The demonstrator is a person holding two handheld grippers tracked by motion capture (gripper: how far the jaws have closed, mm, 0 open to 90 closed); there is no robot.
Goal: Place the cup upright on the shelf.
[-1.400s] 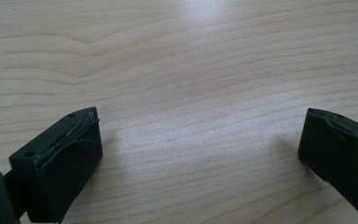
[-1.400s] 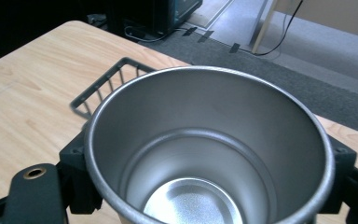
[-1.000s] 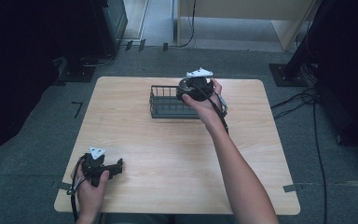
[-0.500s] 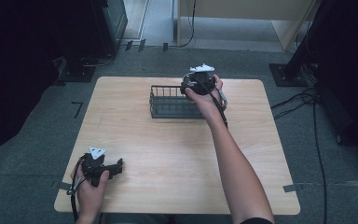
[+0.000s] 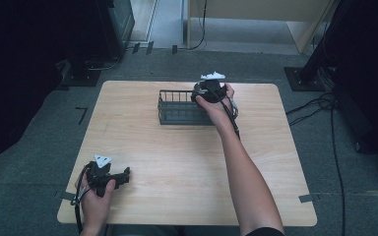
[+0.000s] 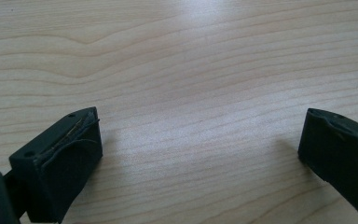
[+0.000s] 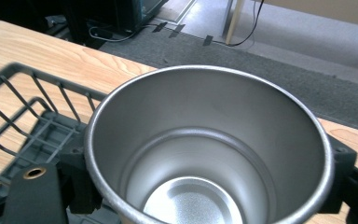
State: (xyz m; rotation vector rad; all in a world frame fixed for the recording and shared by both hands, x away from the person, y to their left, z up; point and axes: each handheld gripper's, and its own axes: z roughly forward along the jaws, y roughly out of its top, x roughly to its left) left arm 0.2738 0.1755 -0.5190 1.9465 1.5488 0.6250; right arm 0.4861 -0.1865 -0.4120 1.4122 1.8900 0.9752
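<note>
My left gripper (image 5: 109, 177) sits at the near left corner of the table (image 5: 177, 162), just where it was a second ago. In the left gripper view its jaws stand wide apart with only bare wood grain between them, and the tips rest low over the table top; they hold nothing.

Farther out, my right gripper (image 5: 209, 92) is clamped on a steel cup (image 7: 207, 144). In the right gripper view the black pads (image 7: 81, 186) press on the cup's wall from both sides, and the cup's open mouth faces the camera, so I see down to its shiny bottom. The grip is as tight now as it was a second ago.

What has changed is the right hand's place: against the earlier high views it has slid a little toward the far edge of the table and sunk somewhat. The wire basket (image 5: 179, 108) lies to the left of my right fingers, and the cup hangs over the basket's right end. In the right gripper view the basket's rim and floor bars (image 7: 28, 121) show beside and below the cup. I cannot tell whether the cup's base touches them.
</note>
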